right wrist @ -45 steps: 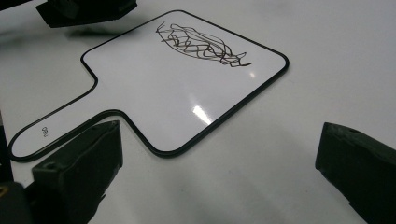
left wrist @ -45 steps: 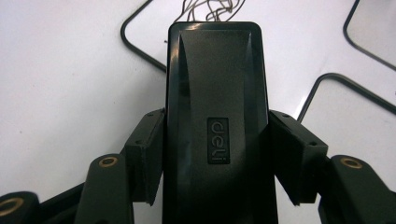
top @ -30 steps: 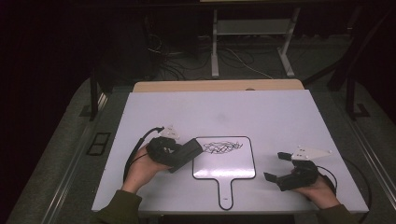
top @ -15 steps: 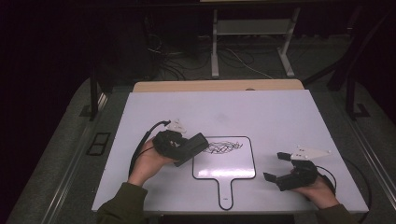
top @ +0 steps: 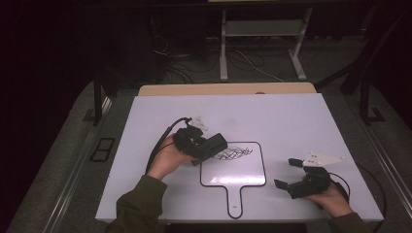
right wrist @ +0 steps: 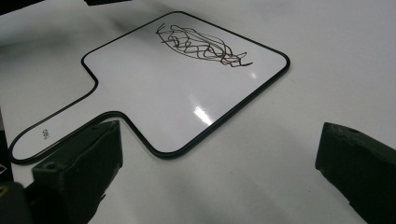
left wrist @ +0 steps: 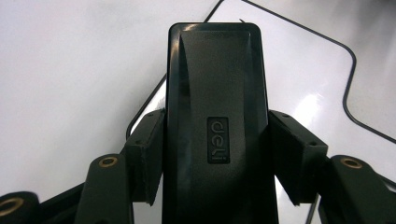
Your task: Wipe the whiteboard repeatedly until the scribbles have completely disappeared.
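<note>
A white paddle-shaped whiteboard (top: 233,170) (right wrist: 187,98) with a black rim lies on the table, handle toward me. A dark scribble (top: 234,153) (right wrist: 201,44) marks its far part. My left gripper (top: 214,144) (left wrist: 217,144) is shut on a black block-shaped eraser (top: 210,147) (left wrist: 217,116) with a "deli" logo. The eraser hovers at the board's upper left corner, next to the scribble. My right gripper (top: 288,174) (right wrist: 219,172) stands open right of the board, near its lower right corner, nothing between its jaws.
The white table top (top: 291,121) spreads wide around the board. Behind its far edge a wooden strip (top: 228,89), cables and a metal stand (top: 262,43) sit in the dark. A cable (top: 158,143) trails from the left gripper.
My left gripper has carried the eraser forward and to the right, up to the scribble at the board's upper left corner. The right gripper has barely moved.
</note>
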